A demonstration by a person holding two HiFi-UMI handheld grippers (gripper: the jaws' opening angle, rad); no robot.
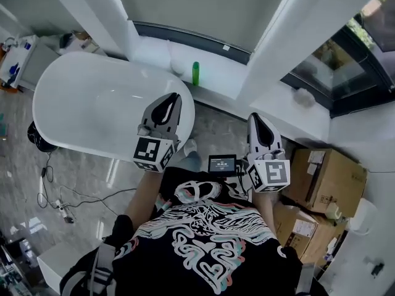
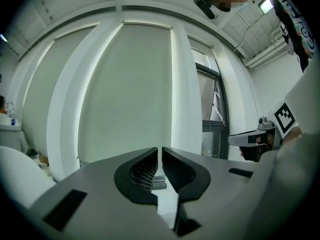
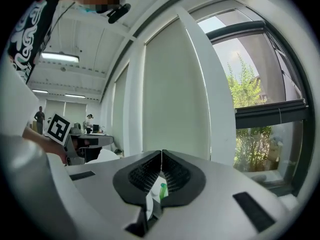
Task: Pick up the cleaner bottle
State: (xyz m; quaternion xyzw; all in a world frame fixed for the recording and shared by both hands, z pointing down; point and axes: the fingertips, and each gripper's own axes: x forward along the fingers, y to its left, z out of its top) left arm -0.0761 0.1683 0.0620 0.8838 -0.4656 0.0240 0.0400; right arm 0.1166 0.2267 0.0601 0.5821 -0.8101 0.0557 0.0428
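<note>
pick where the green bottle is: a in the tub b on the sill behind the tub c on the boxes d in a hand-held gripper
b: the green bottle stands upright on the white sill, just past the far rim of the tub.

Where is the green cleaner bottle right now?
Head view, upper middle: the green cleaner bottle stands on the white window ledge, just behind the right end of the bathtub.
</note>
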